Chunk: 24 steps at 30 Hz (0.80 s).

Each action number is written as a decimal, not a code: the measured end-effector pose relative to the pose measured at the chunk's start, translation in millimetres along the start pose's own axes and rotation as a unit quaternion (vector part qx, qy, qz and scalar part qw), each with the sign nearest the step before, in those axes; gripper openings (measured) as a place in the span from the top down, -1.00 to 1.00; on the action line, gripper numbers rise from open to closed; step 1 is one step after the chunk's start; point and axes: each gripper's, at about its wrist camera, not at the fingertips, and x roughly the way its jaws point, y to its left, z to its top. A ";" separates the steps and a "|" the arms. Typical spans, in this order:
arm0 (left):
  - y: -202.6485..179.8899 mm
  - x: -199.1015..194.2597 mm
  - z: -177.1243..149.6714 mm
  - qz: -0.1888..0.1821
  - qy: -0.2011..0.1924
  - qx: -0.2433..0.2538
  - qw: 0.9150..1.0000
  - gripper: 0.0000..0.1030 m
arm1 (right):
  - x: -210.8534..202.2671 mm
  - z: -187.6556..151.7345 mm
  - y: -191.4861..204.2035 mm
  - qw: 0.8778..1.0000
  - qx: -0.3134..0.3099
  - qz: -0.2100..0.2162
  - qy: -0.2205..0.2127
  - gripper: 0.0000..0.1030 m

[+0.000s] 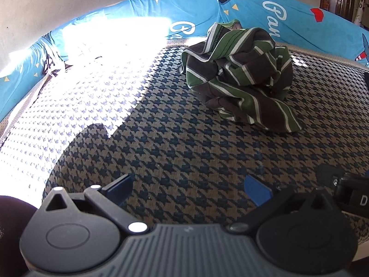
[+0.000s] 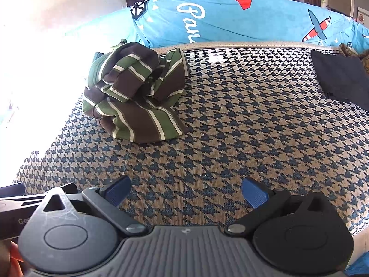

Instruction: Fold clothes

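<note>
A crumpled garment with green, brown and white stripes [image 1: 239, 76] lies in a heap on the houndstooth mat [image 1: 184, 152], toward the far side. In the right wrist view the same striped garment [image 2: 136, 92] sits left of centre on the mat [image 2: 230, 138]. My left gripper [image 1: 189, 189] hovers low over the mat's near part, open, blue pads wide apart, nothing between them. My right gripper [image 2: 186, 190] is likewise open and empty, well short of the heap. The right gripper's body [image 1: 346, 194] shows at the left view's right edge.
Blue printed pillows [image 2: 230, 20] line the far edge of the mat. A folded black cloth [image 2: 341, 78] lies at the far right, with a patterned item [image 2: 355, 50] behind it. Strong sunlight washes out the left side [image 1: 92, 69]. Bare mat lies between grippers and heap.
</note>
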 end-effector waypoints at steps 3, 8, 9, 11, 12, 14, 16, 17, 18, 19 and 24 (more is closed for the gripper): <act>1.2 1.0 -0.9 0.002 0.001 0.002 1.000 -1.00 | 0.6 -0.8 0.9 1.000 -0.003 0.003 0.001 -1.00; 4.4 2.8 -1.5 0.005 0.004 0.002 1.000 -1.00 | 3.0 -1.5 2.7 1.000 -0.004 0.002 0.005 -1.00; 5.3 3.6 -1.3 0.005 0.005 0.001 1.000 -1.00 | 3.1 -1.7 2.8 1.000 -0.005 0.002 0.005 -1.00; 7.0 5.3 -1.0 0.005 0.006 0.000 1.000 -1.00 | 3.4 -2.2 3.8 1.000 -0.006 0.004 0.005 -1.00; 7.4 5.8 -1.1 0.003 0.007 0.000 1.000 -1.00 | 3.6 -2.5 4.4 1.000 -0.007 0.005 0.005 -1.00; 7.4 6.8 -1.4 0.003 0.007 0.002 1.000 -1.00 | 3.8 -3.2 5.4 1.000 -0.004 0.006 0.002 -1.00; 7.8 7.5 -1.8 0.004 0.007 0.004 1.000 -1.00 | 4.0 -3.3 6.2 1.000 -0.002 0.006 0.000 -1.00; 8.3 8.1 -1.9 0.003 0.007 0.004 1.000 -1.00 | 4.4 -3.2 6.6 1.000 0.000 0.007 0.000 -1.00; 8.8 8.7 -2.1 0.002 0.006 0.004 1.000 -1.00 | 4.9 -3.1 6.8 1.000 0.001 0.008 0.000 -1.00; 9.3 9.3 -2.2 0.002 0.006 0.004 1.000 -1.00 | 4.9 -3.1 6.7 1.000 0.004 0.012 -0.001 -1.00; 8.8 16.8 -2.3 0.006 0.012 0.008 1.000 -1.00 | 7.7 -3.2 9.3 1.000 0.013 0.028 0.004 -1.00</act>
